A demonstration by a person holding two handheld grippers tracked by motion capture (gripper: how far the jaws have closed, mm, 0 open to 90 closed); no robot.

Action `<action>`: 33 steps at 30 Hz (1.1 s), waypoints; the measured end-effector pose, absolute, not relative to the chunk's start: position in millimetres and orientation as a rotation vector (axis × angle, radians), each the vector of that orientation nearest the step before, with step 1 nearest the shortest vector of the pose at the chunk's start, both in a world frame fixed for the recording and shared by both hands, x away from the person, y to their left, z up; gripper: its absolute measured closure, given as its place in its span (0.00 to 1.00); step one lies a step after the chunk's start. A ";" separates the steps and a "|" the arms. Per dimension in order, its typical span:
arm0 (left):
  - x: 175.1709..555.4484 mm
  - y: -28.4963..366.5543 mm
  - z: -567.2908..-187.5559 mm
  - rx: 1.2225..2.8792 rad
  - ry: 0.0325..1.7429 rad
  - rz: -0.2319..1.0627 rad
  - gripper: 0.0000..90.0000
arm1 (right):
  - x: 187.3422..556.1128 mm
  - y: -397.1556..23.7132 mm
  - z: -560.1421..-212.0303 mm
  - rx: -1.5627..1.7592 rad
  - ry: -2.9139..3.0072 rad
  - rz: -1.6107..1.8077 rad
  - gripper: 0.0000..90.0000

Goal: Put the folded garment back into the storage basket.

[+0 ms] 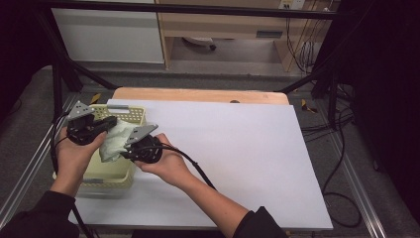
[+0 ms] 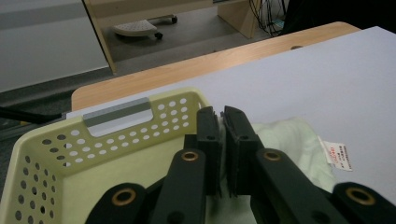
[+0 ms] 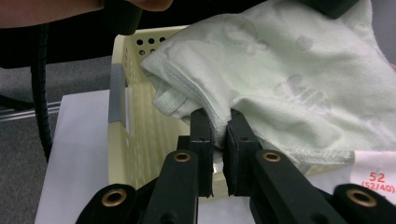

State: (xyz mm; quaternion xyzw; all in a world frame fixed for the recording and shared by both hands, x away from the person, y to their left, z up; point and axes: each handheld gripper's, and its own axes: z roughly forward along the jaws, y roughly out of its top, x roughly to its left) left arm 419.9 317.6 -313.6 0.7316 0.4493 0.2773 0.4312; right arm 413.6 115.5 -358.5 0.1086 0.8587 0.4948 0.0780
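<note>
Pale green knit cloth (image 1: 115,141), soft, printed w/ a faint pattern, held up over the basket (image 1: 130,115) at approx. 9 o'clock on the counter (image 1: 237,148).

Left gripper (image 1: 101,128): jaws together on a fold at the cloth's upper edge; in the left gripper view the cloth (image 2: 289,140) bunches just behind the jaws, label tag (image 2: 338,156) hanging at 3 o'clock.

Right gripper (image 1: 130,148): jaws clamped on the cloth's lower edge, near a stitched hem; the right gripper view shows fabric (image 3: 280,74) pinched between them, w/ the basket wall (image 3: 135,135) behind at 9 o'clock.

Handling, judged:
- Light. No strain apparent in either hand.
- Limp, no stiffness; it sags between the two grips and will drape or crumple wherever unsupported.
- Not fragile. Not slippery as such, but a thin single layer could creep out of the jaws; a doubled fold or hem holds better.
- Best hold: hems or corners, one per gripper, well apart, so the piece hangs flat.
- Risk: loose edge or tag catching on the basket rim or its perforations.
</note>
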 end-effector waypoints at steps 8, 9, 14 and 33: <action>426.4 317.4 -310.0 1.821 1.120 0.697 0.95 | 418.2 118.7 -357.8 0.350 2.557 1.504 0.93; 427.0 317.4 -309.8 1.820 1.120 0.698 0.95 | 418.5 119.2 -357.6 0.355 2.556 1.506 0.93; 429.4 319.2 -310.7 1.818 1.130 0.702 0.95 | 421.6 122.0 -356.6 0.355 2.554 1.506 0.93; 430.8 332.4 -310.7 1.808 1.163 0.721 0.95 | 425.8 134.4 -354.2 0.337 2.556 1.465 0.93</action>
